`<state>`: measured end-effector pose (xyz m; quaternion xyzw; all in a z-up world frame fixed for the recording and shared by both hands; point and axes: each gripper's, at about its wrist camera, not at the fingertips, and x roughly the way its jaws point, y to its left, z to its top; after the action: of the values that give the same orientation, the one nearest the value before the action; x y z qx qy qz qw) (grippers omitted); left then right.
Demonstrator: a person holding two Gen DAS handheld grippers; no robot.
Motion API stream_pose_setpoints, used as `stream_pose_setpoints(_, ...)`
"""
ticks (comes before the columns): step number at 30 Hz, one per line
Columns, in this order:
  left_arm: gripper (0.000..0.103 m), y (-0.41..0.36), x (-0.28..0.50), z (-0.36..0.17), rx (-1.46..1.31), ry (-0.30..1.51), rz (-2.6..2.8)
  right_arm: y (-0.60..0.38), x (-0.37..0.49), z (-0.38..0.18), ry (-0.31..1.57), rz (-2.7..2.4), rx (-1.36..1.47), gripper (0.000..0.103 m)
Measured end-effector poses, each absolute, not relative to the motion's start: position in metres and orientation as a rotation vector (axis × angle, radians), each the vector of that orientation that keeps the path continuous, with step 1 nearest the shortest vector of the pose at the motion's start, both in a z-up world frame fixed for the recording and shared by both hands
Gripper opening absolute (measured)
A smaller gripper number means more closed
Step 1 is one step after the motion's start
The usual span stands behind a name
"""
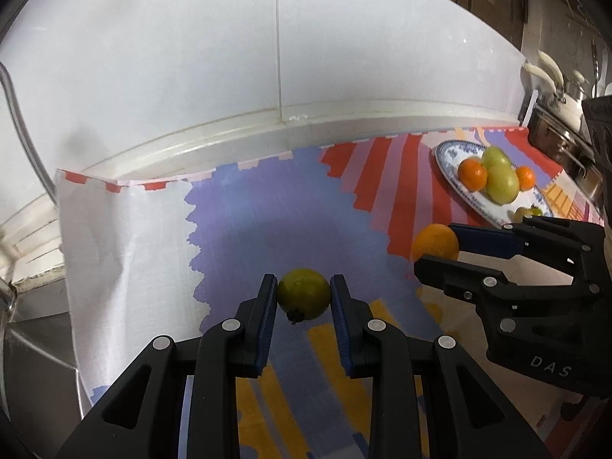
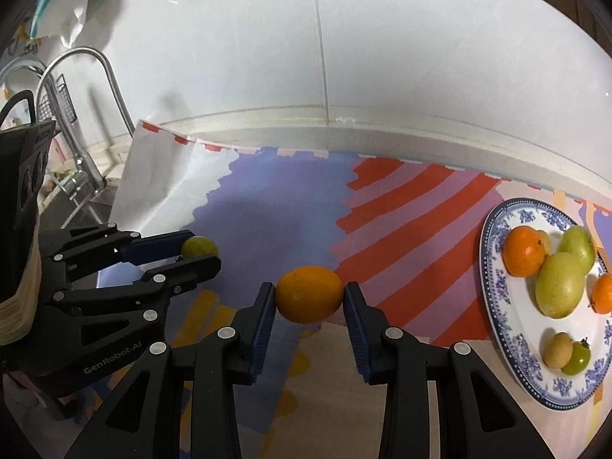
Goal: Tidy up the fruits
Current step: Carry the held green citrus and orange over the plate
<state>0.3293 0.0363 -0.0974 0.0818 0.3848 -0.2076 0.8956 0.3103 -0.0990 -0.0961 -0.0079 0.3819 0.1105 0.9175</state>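
My left gripper (image 1: 303, 290) is shut on a small green fruit (image 1: 304, 293) over the purple part of the patterned cloth (image 1: 237, 229). My right gripper (image 2: 310, 296) is shut on an orange fruit (image 2: 309, 293) near the red stripes. Each gripper also shows in the other view: the right gripper (image 1: 440, 246) on the orange fruit (image 1: 434, 241), the left gripper (image 2: 199, 250) on the green fruit (image 2: 199, 246). A blue-patterned plate (image 2: 497, 306) at the right holds oranges (image 2: 523, 251), green mangoes (image 2: 560, 285) and small fruits (image 2: 568, 352).
A white tiled wall (image 1: 267, 57) and raised ledge (image 1: 267, 130) run behind the cloth. A faucet (image 2: 95, 88) and sink lie to the left. Pots (image 1: 562, 114) stand beyond the plate (image 1: 451, 160) at the far right.
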Motion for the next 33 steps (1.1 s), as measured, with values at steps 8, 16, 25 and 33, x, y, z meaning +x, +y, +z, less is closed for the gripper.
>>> stream_pose_setpoints(8, 0.028, 0.035, 0.301, -0.064, 0.14, 0.738, -0.401, -0.101, 0.284, -0.067, 0.718, 0.232, -0.018, 0.037)
stream_pose_setpoints(16, 0.028, 0.024, 0.268, -0.037, 0.125, 0.684, -0.404, -0.113, 0.25, -0.039, 0.647, 0.216, -0.013, 0.037)
stream_pose_setpoints(25, 0.028, 0.005, 0.236, -0.01, 0.108, 0.633, -0.419, -0.131, 0.212, -0.016, 0.583, 0.192, -0.006, 0.037)
stream_pose_setpoints(33, 0.028, -0.017, 0.211, 0.009, 0.092, 0.585, -0.43, -0.149, 0.186, -0.002, 0.545, 0.189, 0.003, 0.037)
